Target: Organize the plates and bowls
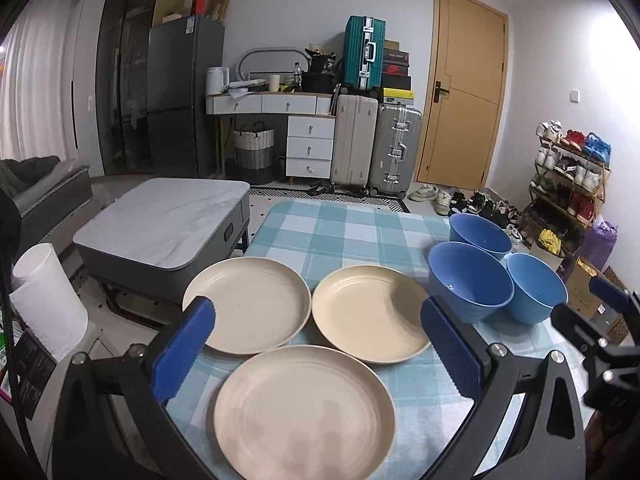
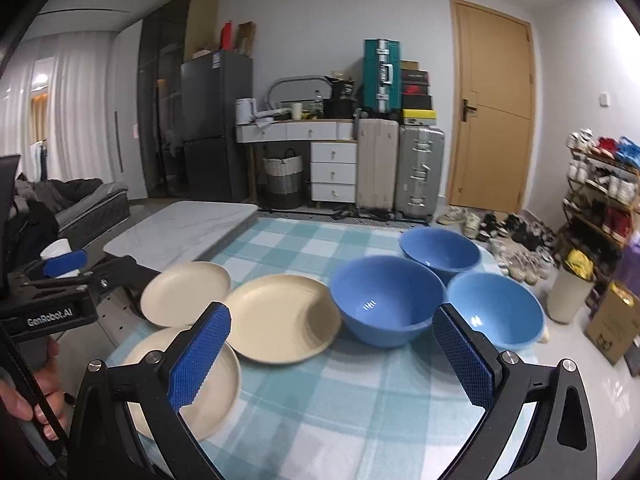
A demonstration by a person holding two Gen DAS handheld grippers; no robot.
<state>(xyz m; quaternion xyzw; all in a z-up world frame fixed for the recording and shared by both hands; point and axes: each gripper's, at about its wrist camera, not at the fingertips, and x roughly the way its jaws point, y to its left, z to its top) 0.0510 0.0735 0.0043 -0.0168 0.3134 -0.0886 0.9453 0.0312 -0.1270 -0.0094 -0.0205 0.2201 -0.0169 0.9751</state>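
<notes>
Plates and bowls are sitting on a checked blue-and-white tablecloth [image 1: 340, 228], seen first from the left wrist camera. The left gripper [image 1: 320, 344] is hovering with its jaws spread wide, holding nothing; its blue pads [image 1: 184, 344] are showing a fine knurled texture. Between the jaws, the nearest cream plate [image 1: 304, 412] is lying flat, round and faintly ringed. Past the left jaw the far-left cream plate [image 1: 246, 304] is resting, and just ahead of the right jaw the middle cream plate [image 1: 372, 312] is touching it. Beyond the right jaw, three smooth blue bowls [image 1: 470, 284] are clustering together.

From the right wrist camera, the right gripper [image 2: 334, 356] is likewise gaping open and empty. Ahead between its jaws the largest blue bowl [image 2: 386, 300] is standing upright, with a second blue bowl [image 2: 496, 308] behind the right jaw and a third [image 2: 440, 250] farther off. The cream plates are lying around the left jaw. At far left, white lettering reading "GenRobot.AI" is showing on the other gripper's black body [image 2: 50, 312], held by a hand [image 2: 36, 392].
</notes>
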